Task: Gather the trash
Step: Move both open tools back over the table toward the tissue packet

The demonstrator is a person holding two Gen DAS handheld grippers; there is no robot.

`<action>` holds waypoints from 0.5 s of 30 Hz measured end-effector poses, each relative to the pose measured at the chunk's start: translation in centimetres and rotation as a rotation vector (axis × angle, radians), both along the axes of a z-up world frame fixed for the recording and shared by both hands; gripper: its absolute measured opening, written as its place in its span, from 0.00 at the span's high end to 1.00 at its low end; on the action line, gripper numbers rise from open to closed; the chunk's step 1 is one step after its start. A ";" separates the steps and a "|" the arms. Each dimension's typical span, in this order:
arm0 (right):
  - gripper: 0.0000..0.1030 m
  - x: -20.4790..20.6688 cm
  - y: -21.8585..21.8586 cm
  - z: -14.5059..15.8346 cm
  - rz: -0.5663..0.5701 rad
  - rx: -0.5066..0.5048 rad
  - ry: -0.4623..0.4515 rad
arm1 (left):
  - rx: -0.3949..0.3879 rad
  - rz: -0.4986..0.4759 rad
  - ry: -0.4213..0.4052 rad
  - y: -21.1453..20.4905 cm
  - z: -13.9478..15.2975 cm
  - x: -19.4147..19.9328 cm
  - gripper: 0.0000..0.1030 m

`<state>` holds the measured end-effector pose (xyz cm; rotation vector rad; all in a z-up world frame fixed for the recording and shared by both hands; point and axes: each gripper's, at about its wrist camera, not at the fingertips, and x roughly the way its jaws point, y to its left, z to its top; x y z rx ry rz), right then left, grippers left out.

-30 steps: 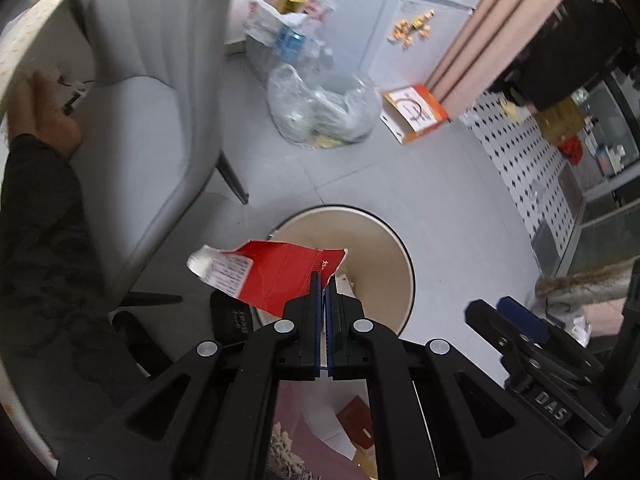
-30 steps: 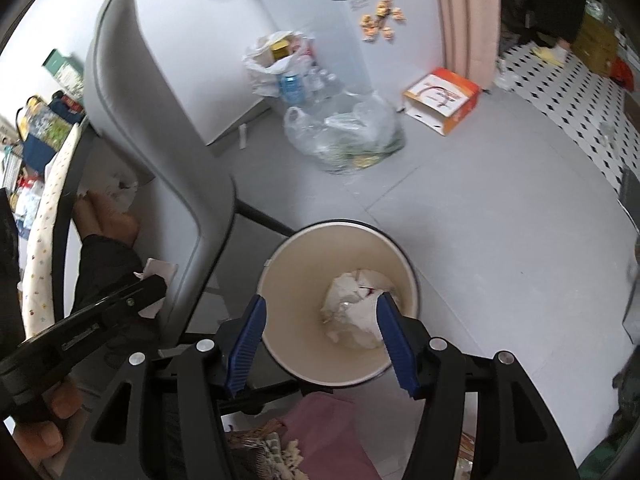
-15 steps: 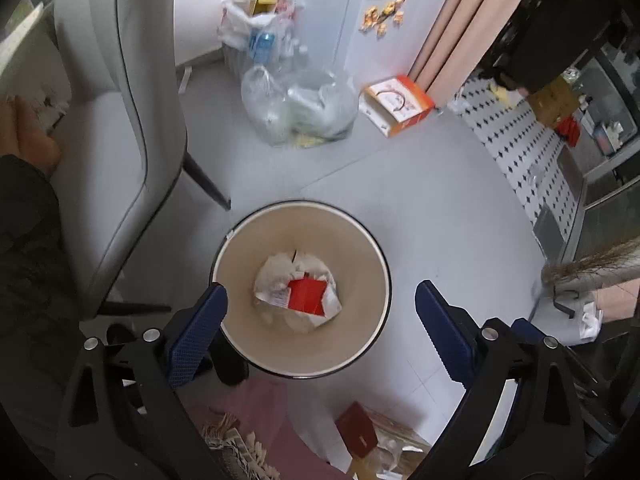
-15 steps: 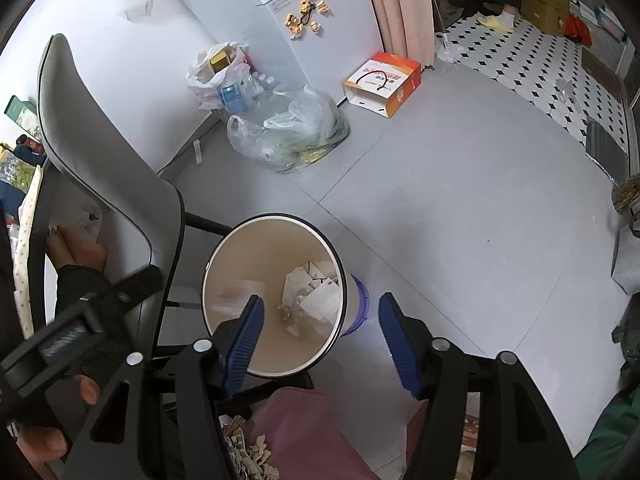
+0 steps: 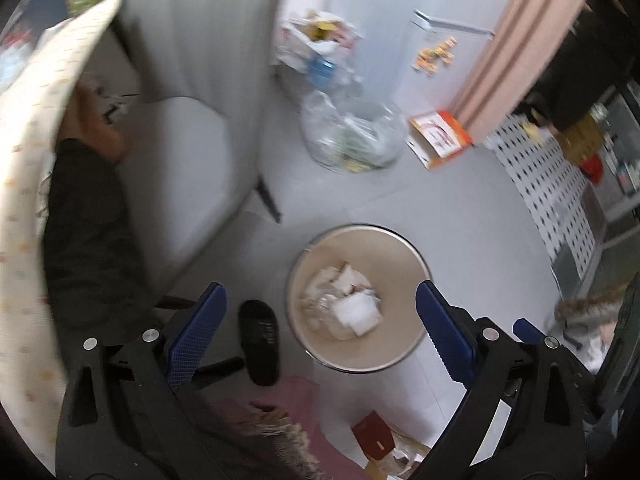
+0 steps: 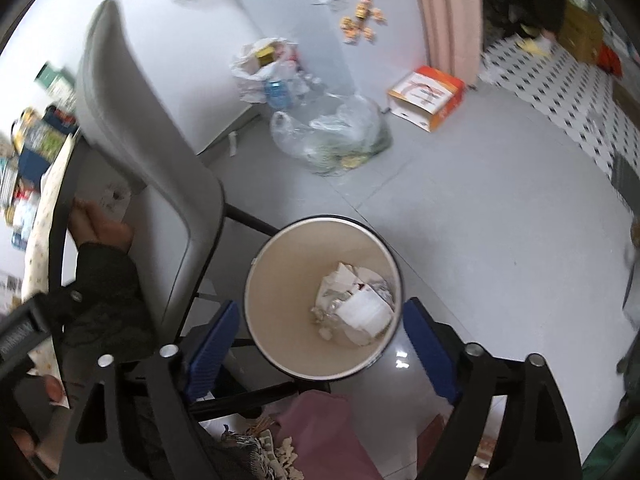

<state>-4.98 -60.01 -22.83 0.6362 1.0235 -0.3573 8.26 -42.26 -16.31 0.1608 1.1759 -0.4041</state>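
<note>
Both tongs are spread wide and hold nothing: the left gripper (image 5: 320, 324) and the right gripper (image 6: 320, 338) hang above the round bin (image 6: 280, 280). Crumpled trash (image 6: 354, 306) (mostly white paper) lies inside, beside a grey chair (image 6: 132, 120).

Blurred chair (image 5: 192, 128), table edge (image 5: 44, 128)

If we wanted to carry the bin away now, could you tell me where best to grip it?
Probably the bin rim: it stands upright and open, so one finger could go inside and one outside. Come from above on its near side, where the open right claw already hangs; the chair crowds the left.
</note>
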 end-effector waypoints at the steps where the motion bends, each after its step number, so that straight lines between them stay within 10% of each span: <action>1: 0.19 0.5 0.5 0.3 0.013 0.001 -0.006 | -0.002 0.024 -0.012 1.4 0.9 0.4 0.08; 15: 0.08 5.3 9.6 9.0 0.216 -0.047 -0.172 | -0.090 0.227 -0.176 15.1 10.2 0.9 0.06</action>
